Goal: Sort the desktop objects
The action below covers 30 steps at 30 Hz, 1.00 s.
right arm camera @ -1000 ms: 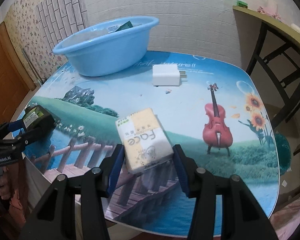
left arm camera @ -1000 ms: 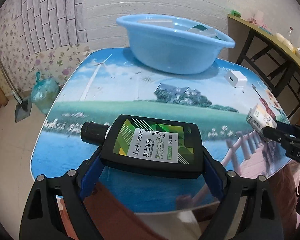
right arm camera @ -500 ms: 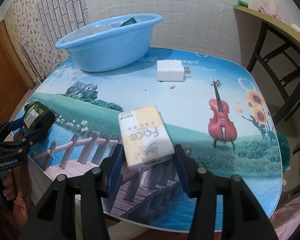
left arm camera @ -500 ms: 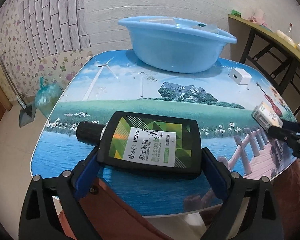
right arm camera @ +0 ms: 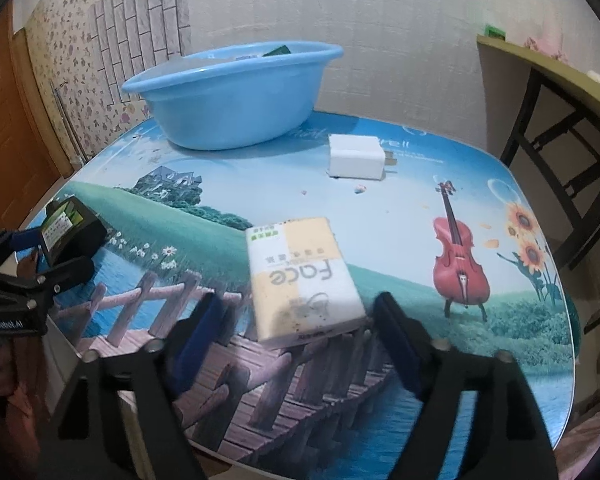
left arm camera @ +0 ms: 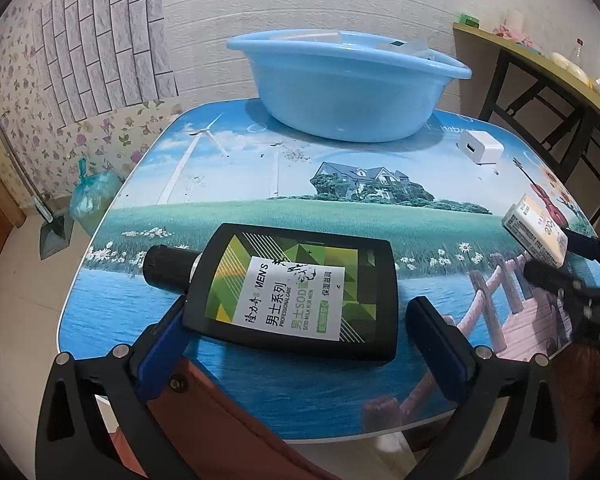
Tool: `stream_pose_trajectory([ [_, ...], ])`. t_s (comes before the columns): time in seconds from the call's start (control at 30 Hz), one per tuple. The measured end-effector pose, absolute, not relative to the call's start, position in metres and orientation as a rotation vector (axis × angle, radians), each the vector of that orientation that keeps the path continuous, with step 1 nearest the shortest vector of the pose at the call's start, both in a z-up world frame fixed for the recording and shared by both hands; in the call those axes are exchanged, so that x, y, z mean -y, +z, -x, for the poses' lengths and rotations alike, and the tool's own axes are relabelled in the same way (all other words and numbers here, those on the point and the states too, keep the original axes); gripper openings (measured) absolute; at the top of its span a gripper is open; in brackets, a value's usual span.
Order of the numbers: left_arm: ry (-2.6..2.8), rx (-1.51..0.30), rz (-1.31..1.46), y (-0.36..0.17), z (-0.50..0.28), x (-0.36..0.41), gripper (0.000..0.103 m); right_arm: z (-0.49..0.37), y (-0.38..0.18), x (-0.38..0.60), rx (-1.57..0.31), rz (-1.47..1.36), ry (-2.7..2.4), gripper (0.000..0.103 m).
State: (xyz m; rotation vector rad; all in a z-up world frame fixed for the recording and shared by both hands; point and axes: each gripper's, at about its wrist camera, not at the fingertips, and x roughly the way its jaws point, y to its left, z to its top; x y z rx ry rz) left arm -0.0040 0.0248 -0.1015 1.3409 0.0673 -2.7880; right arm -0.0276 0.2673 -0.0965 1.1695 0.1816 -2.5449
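We take the blue basin (left arm camera: 348, 88) at the far edge of the table (left arm camera: 236, 184) as our landmark; it already holds several items, of which only edges show over the rim, so we judge part of the sorting done. Three things are left outside it. The black lotion bottle (left arm camera: 296, 292) lies flat on the table's near edge, opposite the basin, between the fingers of our left gripper (left arm camera: 300, 336); a gap shows beside its right finger, so this gripper has let go or not yet closed. The tissue pack (right arm camera: 300, 280), also near and to the basin's right, sits between the spread fingers of our right gripper (right arm camera: 296, 340), which do not touch it. The white charger (right arm camera: 358, 158) rests just right of the basin, untouched. By our reckoning, all three remain to be moved.
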Motion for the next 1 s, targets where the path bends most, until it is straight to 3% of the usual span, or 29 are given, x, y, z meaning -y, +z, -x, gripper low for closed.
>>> stream_pose_trajectory([
  [0.13, -2.788, -0.068, -1.339, -0.1016, 0.0038, -0.0247, 0.103, 0.0291, -0.0995, -0.2682, -0.173, -1.183, -2.559, 0.103],
  [1.0, -2.792, -0.067, -1.319, -0.1016, 0.0061, -0.0244, 0.103, 0.0284, -0.1008, -0.2691, -0.174, -1.16, -2.585, 0.103],
])
